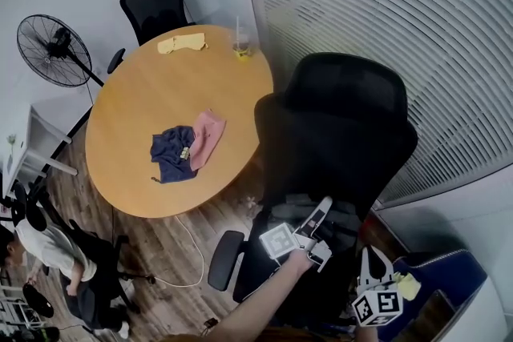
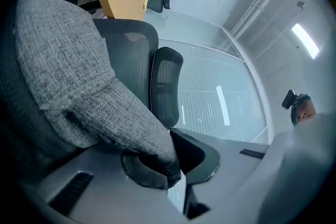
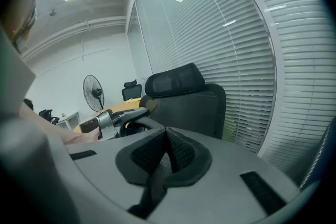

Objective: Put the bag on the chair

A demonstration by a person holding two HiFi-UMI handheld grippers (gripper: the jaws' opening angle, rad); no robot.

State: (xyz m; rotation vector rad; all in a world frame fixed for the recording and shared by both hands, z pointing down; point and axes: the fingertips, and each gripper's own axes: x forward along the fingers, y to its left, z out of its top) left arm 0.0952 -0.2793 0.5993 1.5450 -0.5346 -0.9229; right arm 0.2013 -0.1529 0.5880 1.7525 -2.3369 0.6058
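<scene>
Left hand-held gripper (image 2: 176,174) pinching a fold of the grey bag (image 2: 79,76). The bag lies, apparently, on the seat of the chair (image 1: 337,124) at 4 o'clock from the surface (image 1: 144,100), mostly hidden in head view. Right hand-held gripper (image 3: 167,157) pressed together, empty.

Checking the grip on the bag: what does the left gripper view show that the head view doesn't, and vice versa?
Only the left gripper view: the left gripper pinched shut on the grey woven bag, seen close up.
Only the head view: the right gripper, the drink cup, the yellow cloth.
Both: the bag, the black office chair, the round wooden table, the pink cloth, the fan.
</scene>
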